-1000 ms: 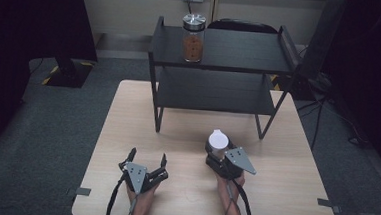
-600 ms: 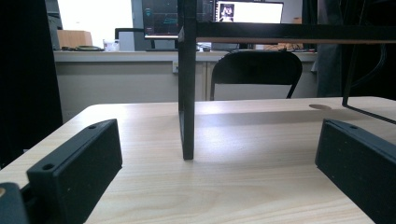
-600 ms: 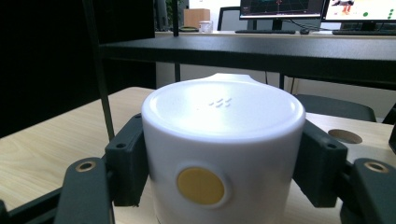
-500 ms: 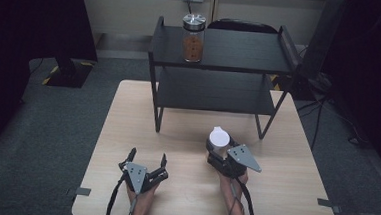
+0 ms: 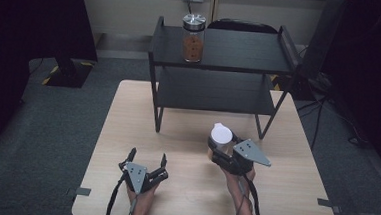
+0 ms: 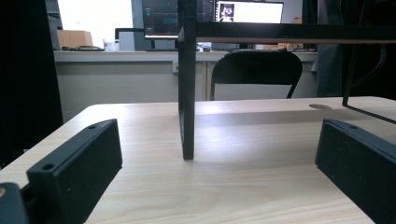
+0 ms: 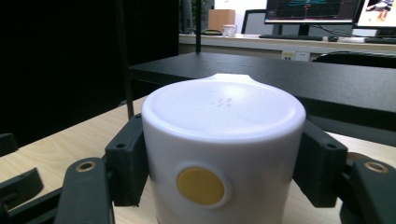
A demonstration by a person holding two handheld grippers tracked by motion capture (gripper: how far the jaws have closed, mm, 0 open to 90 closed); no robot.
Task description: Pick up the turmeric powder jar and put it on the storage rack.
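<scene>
The tub (image 7: pixel 223 154) is a squat white cylinder with a smooth, slightly domed lid, a small pouring lip at its far rim and a round yellow dot low on the side facing the camera. The right gripper (image 5: pixel 219 148) has its jaws clamped on the tub's two sides, holding it upright just in front of the black rack (image 5: pixel 220 77), before the rack's right front leg. On the rack's top shelf, towards the left, stands a jar (image 5: pixel 193 38) with a metal lid and brown contents. The left gripper (image 5: pixel 148 158) sits well left of the tub, in front of the rack's left leg, jaws spread wide with nothing between them, low over the table (image 5: pixel 183 197).
</scene>
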